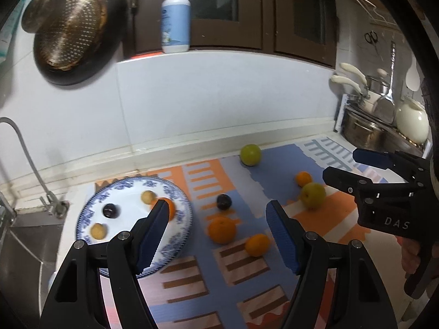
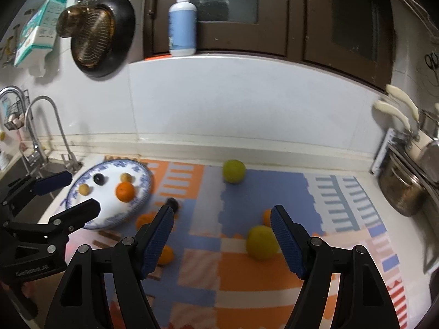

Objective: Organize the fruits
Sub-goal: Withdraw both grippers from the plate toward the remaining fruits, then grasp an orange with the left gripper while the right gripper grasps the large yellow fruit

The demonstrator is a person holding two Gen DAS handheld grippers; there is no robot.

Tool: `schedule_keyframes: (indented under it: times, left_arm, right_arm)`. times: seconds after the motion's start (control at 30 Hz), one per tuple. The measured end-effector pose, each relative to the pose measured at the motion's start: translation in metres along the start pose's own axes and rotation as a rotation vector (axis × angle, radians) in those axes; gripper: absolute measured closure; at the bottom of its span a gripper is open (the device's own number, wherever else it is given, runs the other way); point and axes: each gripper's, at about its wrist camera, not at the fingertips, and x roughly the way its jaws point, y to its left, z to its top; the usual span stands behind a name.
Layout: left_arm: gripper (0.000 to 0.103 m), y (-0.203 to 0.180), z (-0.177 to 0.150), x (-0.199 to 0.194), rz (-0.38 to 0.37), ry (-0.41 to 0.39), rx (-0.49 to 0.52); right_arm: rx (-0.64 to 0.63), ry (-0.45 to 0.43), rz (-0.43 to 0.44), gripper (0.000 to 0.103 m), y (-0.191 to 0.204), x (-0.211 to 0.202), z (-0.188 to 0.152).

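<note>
A blue-and-white plate [image 1: 170, 185] [image 2: 142, 175] at the mat's left holds an orange [image 2: 125, 191], a dark plum [image 1: 110, 210] and two small yellow fruits [image 1: 148, 196] [image 1: 98, 230]. Loose on the mat lie a dark plum [image 1: 223, 201], an orange [image 1: 221, 229], two smaller oranges [image 1: 257, 244] [image 1: 303, 178] and two green fruits [image 1: 250, 155] [image 2: 260, 242]. My left gripper [image 1: 216, 204] hovers open and empty over the plate's right edge. My right gripper [image 2: 222, 209] is open and empty, with the nearer green fruit by its right finger.
A patterned mat [image 1: 219, 288] covers the counter. A sink [image 1: 24, 246] with a faucet [image 2: 49, 126] lies left of the plate. Pots [image 2: 403, 189] stand at the right. On the back wall hang a pan and strainer [image 1: 71, 33], and a soap bottle [image 1: 175, 19] stands on the ledge.
</note>
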Motion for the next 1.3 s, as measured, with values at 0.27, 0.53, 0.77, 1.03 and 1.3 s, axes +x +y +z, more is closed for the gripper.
schedule_keyframes:
  times: [0.27, 0.53, 0.77, 1.03, 1.3]
  left_arm:
    - [0.031, -0.022, -0.013, 0.018, -0.037, 0.033, 0.04]
    - [0.035, -0.033, -0.028, 0.041, -0.069, 0.101, 0.06]
    - [0.043, -0.041, -0.039, 0.062, -0.079, 0.174, 0.111]
    - [0.05, -0.044, -0.047, 0.081, -0.089, 0.226, 0.135]
    - [0.055, -0.045, -0.048, 0.092, -0.097, 0.258, 0.139]
  right_arm:
    - [-0.011, 0.038, -0.027, 0.03, -0.019, 0.008, -0.015]
    - [-0.004, 0.091, -0.012, 0.03, -0.032, 0.024, -0.031]
    - [0.004, 0.133, -0.003, 0.03, -0.042, 0.047, -0.043]
    - [0.019, 0.17, 0.008, 0.03, -0.052, 0.073, -0.048]
    - [0.044, 0.199, 0.023, 0.03, -0.058, 0.095, -0.049]
